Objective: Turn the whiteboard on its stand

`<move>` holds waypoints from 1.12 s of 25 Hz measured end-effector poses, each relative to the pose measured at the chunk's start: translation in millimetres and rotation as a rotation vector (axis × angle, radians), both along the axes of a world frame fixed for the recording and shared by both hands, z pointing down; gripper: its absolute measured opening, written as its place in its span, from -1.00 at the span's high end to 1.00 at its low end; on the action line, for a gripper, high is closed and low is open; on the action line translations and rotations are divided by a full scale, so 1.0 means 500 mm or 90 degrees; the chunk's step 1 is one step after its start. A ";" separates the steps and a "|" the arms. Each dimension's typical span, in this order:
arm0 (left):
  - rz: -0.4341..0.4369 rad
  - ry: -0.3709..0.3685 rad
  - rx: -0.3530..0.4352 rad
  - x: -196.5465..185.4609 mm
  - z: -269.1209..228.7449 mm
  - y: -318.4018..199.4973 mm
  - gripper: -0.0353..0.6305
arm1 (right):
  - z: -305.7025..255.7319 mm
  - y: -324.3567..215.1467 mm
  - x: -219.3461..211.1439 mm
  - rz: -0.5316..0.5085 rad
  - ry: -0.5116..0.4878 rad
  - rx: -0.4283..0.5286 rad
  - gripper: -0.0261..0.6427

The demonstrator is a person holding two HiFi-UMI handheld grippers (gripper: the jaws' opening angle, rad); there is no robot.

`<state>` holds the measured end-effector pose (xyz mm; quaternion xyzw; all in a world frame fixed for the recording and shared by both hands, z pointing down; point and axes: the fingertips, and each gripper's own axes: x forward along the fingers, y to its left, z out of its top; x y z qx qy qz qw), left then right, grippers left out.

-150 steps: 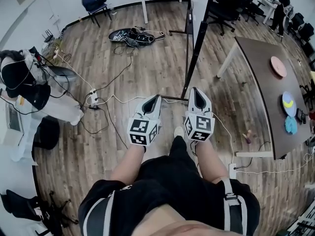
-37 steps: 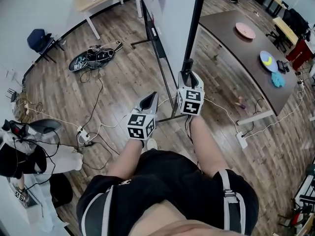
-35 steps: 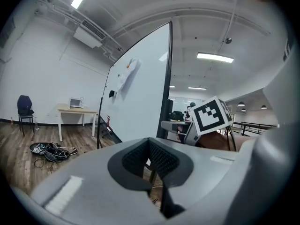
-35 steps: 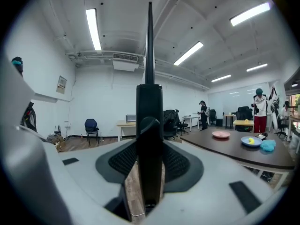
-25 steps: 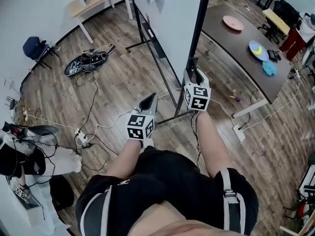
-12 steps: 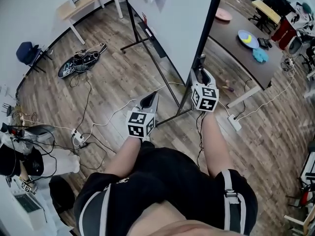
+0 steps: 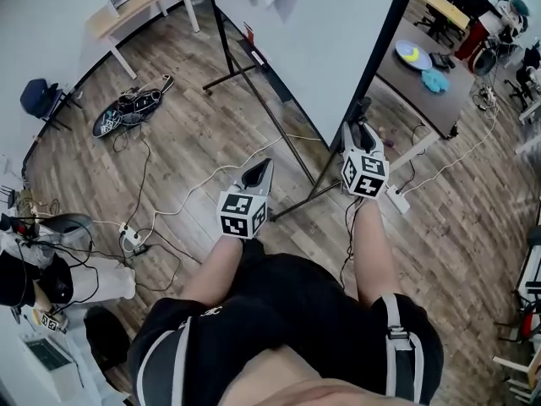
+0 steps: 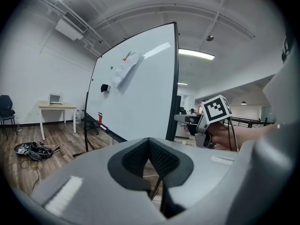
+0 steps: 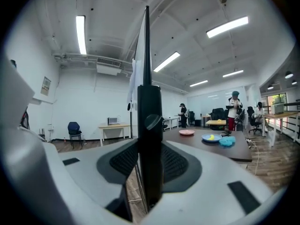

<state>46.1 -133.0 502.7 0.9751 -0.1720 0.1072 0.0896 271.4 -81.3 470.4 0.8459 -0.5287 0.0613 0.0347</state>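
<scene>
Head view: the whiteboard fills the upper middle of the frame, on a black stand whose legs splay over the wood floor. The right gripper sits right of centre, on the board's black side post. The left gripper hangs at centre, well clear of the board, its jaws drawn to a point. White cables trail across the floor near the stand's foot, and a dark table stands close behind the post at upper right.

Left gripper view: the pads meet with nothing between them, so this gripper is closed and empty. The board's white face rises across the middle of the frame.

Right gripper view: the post stands upright at centre between the pads. The jaws have just been closing, and the pads now press on it from both sides.

To turn the board well, I would hold that clamp firm and carry the post round in an even arc, pushing level rather than up or down so the stand does not tip. The cables and the table are likely the things to snag, so the swing should be slow.
</scene>
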 end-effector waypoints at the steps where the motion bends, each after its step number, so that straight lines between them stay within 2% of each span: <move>1: 0.001 0.001 -0.003 -0.001 0.003 0.006 0.87 | 0.000 0.012 0.002 0.006 0.000 0.000 0.47; 6: 0.018 0.008 -0.017 -0.001 0.015 0.052 0.87 | -0.002 0.072 0.007 0.029 -0.005 -0.002 0.50; 14: 0.046 0.013 -0.012 0.004 0.014 0.083 0.87 | 0.004 0.137 0.024 0.070 -0.008 0.000 0.52; 24: 0.048 0.014 -0.016 -0.017 0.008 0.081 0.87 | -0.003 0.160 0.037 0.092 -0.030 -0.012 0.53; 28: 0.055 0.014 -0.015 -0.019 0.006 0.092 0.87 | -0.002 0.169 0.023 0.096 -0.034 -0.010 0.65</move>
